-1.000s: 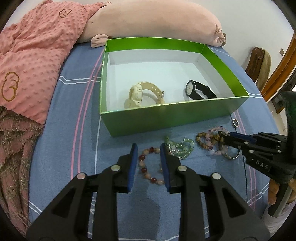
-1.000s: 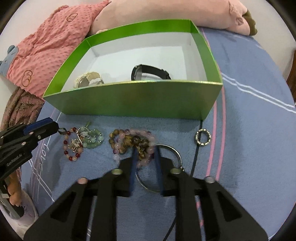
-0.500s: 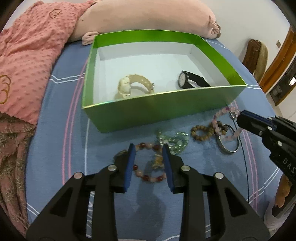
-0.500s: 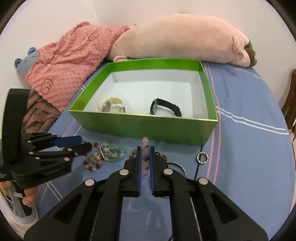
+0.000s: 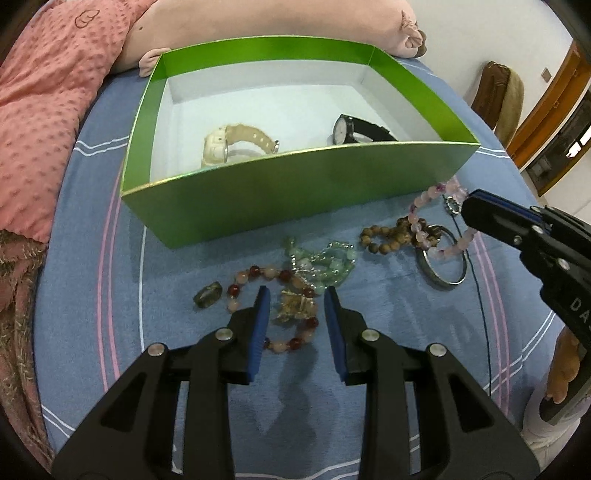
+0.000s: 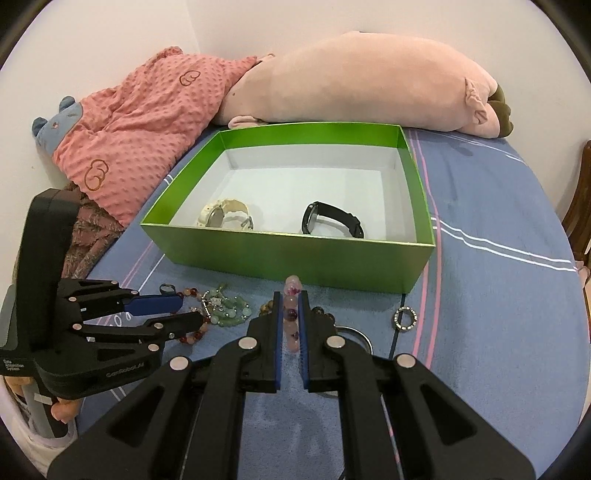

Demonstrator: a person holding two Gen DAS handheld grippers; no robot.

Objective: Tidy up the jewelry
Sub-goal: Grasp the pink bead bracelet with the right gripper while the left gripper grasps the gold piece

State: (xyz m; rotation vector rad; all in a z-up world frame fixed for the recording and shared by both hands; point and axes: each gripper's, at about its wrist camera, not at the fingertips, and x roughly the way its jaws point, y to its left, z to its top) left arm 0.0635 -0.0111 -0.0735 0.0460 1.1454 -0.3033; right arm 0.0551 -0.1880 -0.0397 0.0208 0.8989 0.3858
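Covering the bed, a blue striped sheet [image 6: 498,295] meets white walls [image 6: 258,29].

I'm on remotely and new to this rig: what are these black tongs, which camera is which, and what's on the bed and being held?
No robot arm here: a person holds a hand-held gripper in each hand, with a fisheye camera looking along its fingers. In the left view, the left gripper is open above a red bead bracelet. In the right view, the right gripper is shut on a pink bead bracelet. On the blue bedsheet stands a green box holding a cream watch and a black watch. In front of it lie a green bead bracelet, a brown bead bracelet, a metal bangle and a small ring.
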